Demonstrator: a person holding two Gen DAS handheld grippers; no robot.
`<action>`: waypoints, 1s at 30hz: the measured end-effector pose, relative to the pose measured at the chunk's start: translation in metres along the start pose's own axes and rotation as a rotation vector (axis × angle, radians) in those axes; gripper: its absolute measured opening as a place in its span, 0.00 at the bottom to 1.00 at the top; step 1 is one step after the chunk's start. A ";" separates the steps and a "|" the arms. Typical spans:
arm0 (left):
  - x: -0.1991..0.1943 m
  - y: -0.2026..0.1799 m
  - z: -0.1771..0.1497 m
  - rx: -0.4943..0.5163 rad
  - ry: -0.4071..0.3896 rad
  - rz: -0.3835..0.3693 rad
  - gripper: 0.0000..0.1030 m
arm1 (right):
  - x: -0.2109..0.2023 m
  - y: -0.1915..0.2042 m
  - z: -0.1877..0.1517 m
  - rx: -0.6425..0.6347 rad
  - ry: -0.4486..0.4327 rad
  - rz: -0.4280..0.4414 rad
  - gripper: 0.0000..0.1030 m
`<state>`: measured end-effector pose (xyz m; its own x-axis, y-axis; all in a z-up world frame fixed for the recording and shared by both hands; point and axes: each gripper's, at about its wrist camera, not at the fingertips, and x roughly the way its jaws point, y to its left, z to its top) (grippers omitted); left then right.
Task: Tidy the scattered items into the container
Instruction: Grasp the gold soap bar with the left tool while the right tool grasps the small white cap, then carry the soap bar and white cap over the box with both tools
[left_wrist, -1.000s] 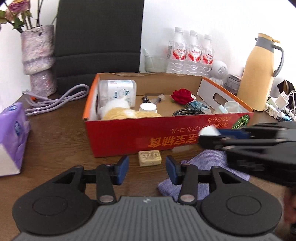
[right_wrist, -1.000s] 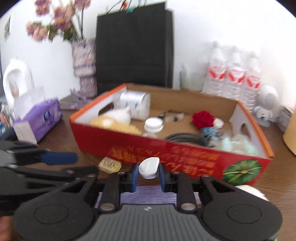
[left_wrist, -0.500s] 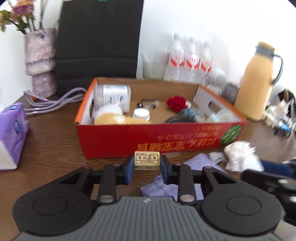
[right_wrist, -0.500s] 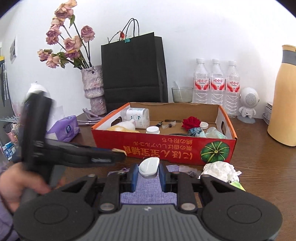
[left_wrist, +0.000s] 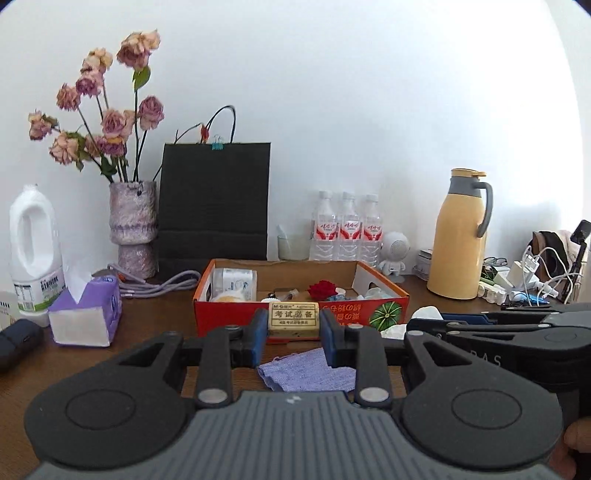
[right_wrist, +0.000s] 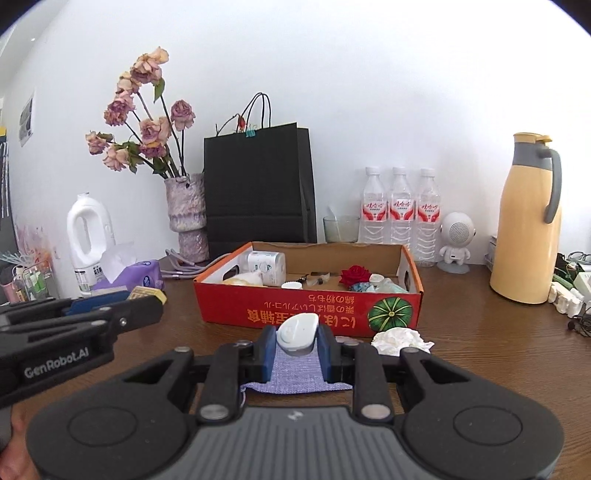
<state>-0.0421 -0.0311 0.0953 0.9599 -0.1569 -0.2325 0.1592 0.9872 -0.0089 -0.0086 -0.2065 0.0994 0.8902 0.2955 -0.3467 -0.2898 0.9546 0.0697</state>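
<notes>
While the left gripper (left_wrist: 293, 334) clamps the yellow eraser (left_wrist: 293, 319) squarely between its blue pads, raised in front of the red cardboard box (left_wrist: 229, 317), the right gripper (right_wrist: 297, 349) pinches a small white plastic case (right_wrist: 297, 331) at its fingertips, above the purple cloth (right_wrist: 295, 373) lying on the wooden table (right_wrist: 480, 332).

Black gripper (right_wrist: 297, 349), blue fingers (right_wrist: 267, 352), white "GenRobot.AI" lettering.
</notes>
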 end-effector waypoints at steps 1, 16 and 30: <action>-0.005 -0.003 -0.001 0.012 0.002 -0.003 0.29 | -0.007 0.001 -0.003 -0.003 -0.007 0.000 0.22; -0.041 -0.004 -0.039 0.012 0.075 0.003 0.29 | -0.051 0.024 -0.055 -0.015 0.036 0.001 0.22; -0.017 -0.015 -0.043 0.032 0.120 0.012 0.29 | -0.036 -0.005 -0.061 0.049 0.051 -0.004 0.22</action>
<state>-0.0706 -0.0417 0.0581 0.9275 -0.1390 -0.3470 0.1574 0.9872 0.0253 -0.0604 -0.2239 0.0546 0.8719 0.2905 -0.3941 -0.2674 0.9569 0.1137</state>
